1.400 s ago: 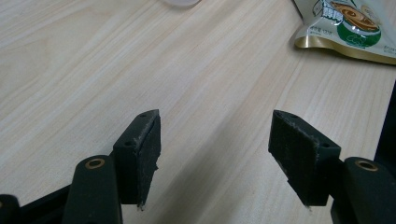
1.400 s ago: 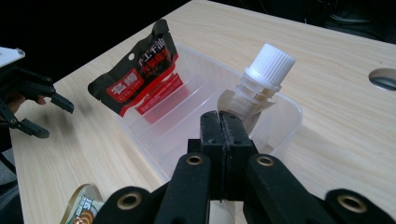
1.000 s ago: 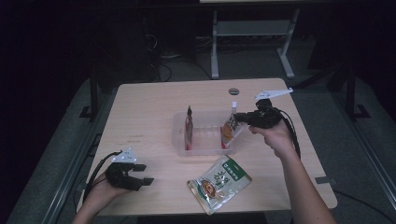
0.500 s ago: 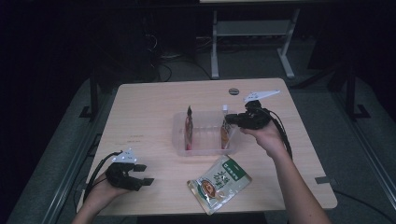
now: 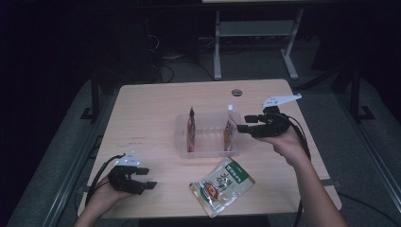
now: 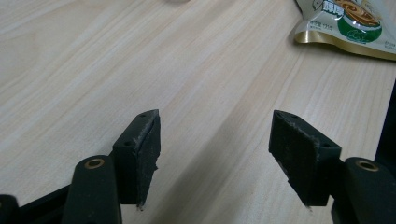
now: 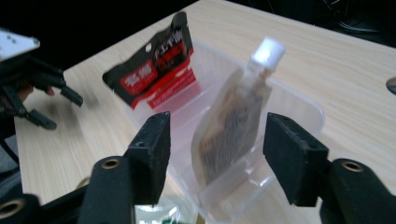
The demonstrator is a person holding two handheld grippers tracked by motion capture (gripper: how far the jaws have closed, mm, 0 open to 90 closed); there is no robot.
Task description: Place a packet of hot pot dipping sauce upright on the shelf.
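Note:
A clear plastic bin (image 5: 182, 142) stands mid-table. A red and black pouch (image 5: 191, 133) stands at its left end, and a spouted pouch with a white cap (image 5: 230, 132) leans at its right end. My right gripper (image 5: 243, 122) hovers open just right of the bin, level with the spouted pouch. In the right gripper view its jaws (image 7: 217, 126) frame the spouted pouch (image 7: 233, 121) without touching it, and the red pouch (image 7: 156, 70) stands behind. A green and gold pouch (image 5: 222, 182) lies flat in front of the bin. My left gripper (image 5: 147, 178) rests open and holds nothing near the front left.
The wooden table (image 5: 151, 109) has bare room along its left and back. A small dark round disc (image 5: 236, 92) sits near the back edge. In the left gripper view the green pouch (image 6: 348, 23) lies past the open jaws (image 6: 215, 126). Dark floor and a desk frame lie beyond.
The spouted pouch has gone down into the bin's right end. My right gripper has let it go and drawn back a little to the right. The left gripper has not moved.

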